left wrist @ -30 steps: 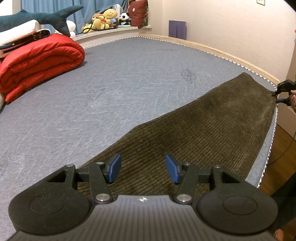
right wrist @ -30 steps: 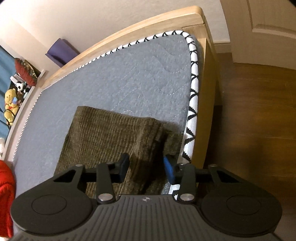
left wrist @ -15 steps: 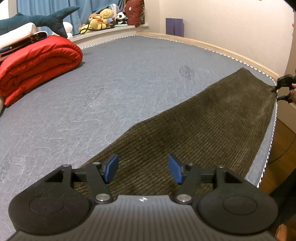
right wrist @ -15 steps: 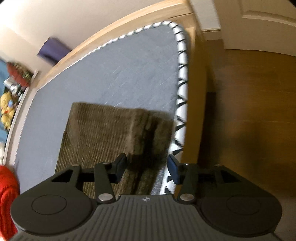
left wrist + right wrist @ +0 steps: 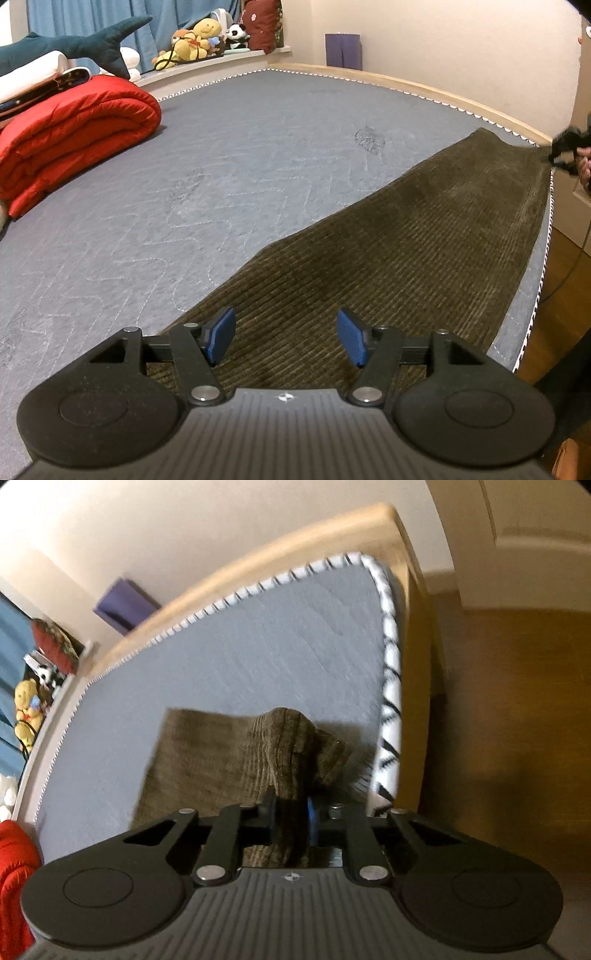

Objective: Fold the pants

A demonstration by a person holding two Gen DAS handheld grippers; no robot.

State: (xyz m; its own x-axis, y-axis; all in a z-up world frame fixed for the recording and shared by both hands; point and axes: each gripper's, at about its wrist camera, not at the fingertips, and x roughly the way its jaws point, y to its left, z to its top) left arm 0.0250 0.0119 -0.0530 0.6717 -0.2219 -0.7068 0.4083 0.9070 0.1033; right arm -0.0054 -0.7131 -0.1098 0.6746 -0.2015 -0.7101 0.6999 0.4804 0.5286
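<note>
The bed's grey quilted mattress (image 5: pixel 229 177) filled most of the left wrist view, with a rolled red duvet (image 5: pixel 70 133) at its far left. The dark olive corduroy pants (image 5: pixel 388 266) lay flat along the mattress's right edge, stretched between the 2 tools. The left tool (image 5: pixel 286 338) hovered over the near end of the pants, its blue pads standing wide apart with nothing pressed between them. The right tool (image 5: pixel 291 819) had just been closing and pinched a bunched-up corner of the pants (image 5: pixel 284 760) near the mattress's patterned border (image 5: pixel 391 686); the fabric there looked lifted off the bed, though blur made that uncertain.
</note>
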